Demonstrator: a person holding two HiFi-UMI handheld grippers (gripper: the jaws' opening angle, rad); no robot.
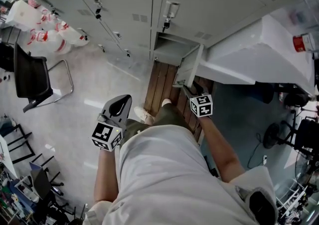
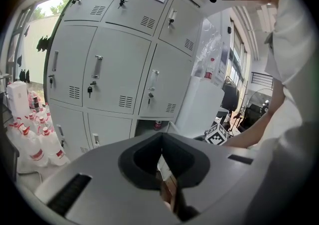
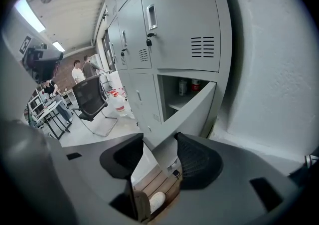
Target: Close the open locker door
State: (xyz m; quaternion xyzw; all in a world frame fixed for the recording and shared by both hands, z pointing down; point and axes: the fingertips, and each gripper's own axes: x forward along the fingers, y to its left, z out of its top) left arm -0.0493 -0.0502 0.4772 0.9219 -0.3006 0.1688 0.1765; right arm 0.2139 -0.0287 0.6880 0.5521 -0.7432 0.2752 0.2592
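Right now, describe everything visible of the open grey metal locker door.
The open grey metal locker door is a plain flat panel of painted sheet steel in the bottom row, hinged at its open compartment's right side and swung about halfway out. It stands upright. Its lower free corner sits between the spread fingers of the right gripper, which do not appear to pinch it.

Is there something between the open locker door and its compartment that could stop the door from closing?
Nothing visible does. The locker door stands ajar, its edge between the right gripper's open jaws; the containers sit back inside the compartment.
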